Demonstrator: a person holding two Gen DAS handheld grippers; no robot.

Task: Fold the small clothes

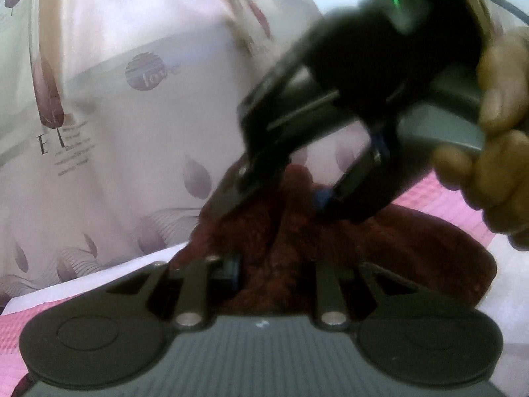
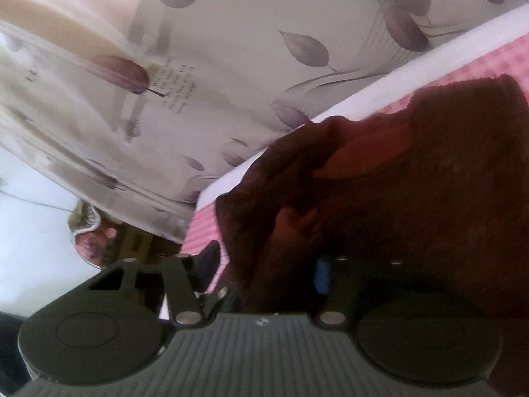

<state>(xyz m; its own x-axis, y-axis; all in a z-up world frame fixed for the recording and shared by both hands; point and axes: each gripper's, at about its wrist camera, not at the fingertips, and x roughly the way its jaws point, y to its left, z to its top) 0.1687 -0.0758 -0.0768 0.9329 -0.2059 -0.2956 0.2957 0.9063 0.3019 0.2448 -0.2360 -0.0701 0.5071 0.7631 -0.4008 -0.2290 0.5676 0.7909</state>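
A small dark maroon fleece garment (image 1: 380, 248) lies bunched on a pink checked cloth (image 1: 439, 198). In the left wrist view my left gripper (image 1: 274, 264) is right at the garment's near edge with cloth between its fingers. My right gripper (image 1: 281, 198) comes down from the upper right, its fingers pressed into the top of the garment, held by a hand (image 1: 499, 125). In the right wrist view the garment (image 2: 413, 198) fills the space between and over the right gripper (image 2: 277, 274) fingers; the fingertips are buried in fabric.
A white curtain with purple leaf prints (image 1: 132, 115) hangs close behind the surface, also in the right wrist view (image 2: 231, 66). The white edge of the surface (image 2: 363, 99) runs beside the pink cloth (image 2: 479, 63). Cluttered items (image 2: 99, 235) sit beyond the edge.
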